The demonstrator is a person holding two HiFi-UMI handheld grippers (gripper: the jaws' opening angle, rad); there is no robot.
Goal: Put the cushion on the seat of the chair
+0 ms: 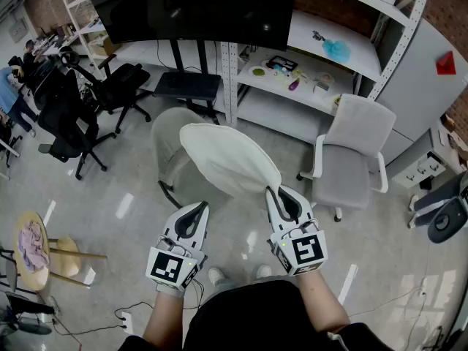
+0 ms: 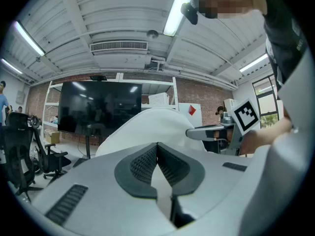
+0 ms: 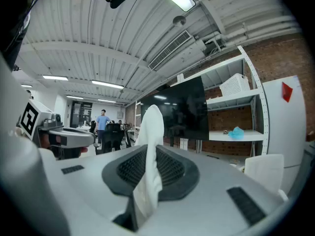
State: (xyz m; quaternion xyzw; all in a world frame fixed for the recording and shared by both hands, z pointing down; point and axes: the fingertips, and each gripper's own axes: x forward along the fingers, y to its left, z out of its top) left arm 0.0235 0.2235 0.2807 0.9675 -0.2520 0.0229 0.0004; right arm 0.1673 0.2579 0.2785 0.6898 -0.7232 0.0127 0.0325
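Note:
A white oval cushion (image 1: 227, 159) hangs in the air in front of me, held by its near edge. My right gripper (image 1: 272, 190) is shut on that edge, and in the right gripper view the white fabric (image 3: 151, 127) stands up between the pads. My left gripper (image 1: 202, 206) hovers just below and left of the cushion; its pads meet at the tips and I see nothing clamped between them (image 2: 157, 145). A pale chair (image 1: 167, 141) stands on the floor beyond the cushion, half hidden by it. A second light grey office chair (image 1: 352, 159) stands to the right.
Black office chairs (image 1: 110, 86) stand at the far left. A white shelf unit (image 1: 307, 72) and a big dark screen (image 1: 190, 6) line the back. A round wooden stool (image 1: 33, 247) with a pink cloth sits at the near left. Cables lie on the floor by my feet.

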